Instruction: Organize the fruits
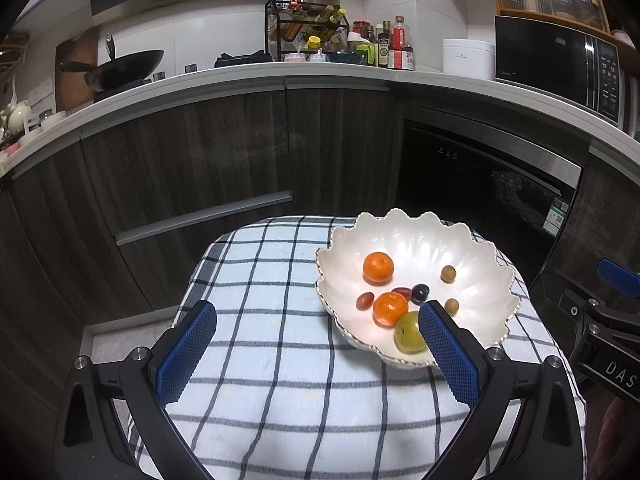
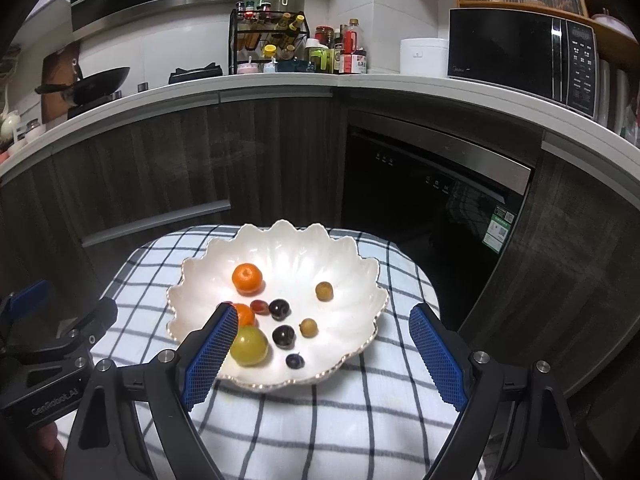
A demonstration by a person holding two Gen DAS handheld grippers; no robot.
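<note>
Checked tablecloth [image 2: 320, 420] bears scalloped bowl [image 2: 352, 272] holding oranges [image 2: 247, 278], plums [image 2: 279, 309].

Both wrist cameras look forward and slightly down along their blue fingers toward the kitchen cabinets. Both sit close above the checked worktop [image 1: 280, 380] and share the white bowl [image 1: 472, 264], which lies right of centre in the left view and central in the right.

green fruit [image 1: 408, 334]: partly behind the left gripper's pad [image 1: 448, 354]
near orange [image 2: 245, 314]: half hidden by right gripper's pad [image 2: 212, 354]
</note>
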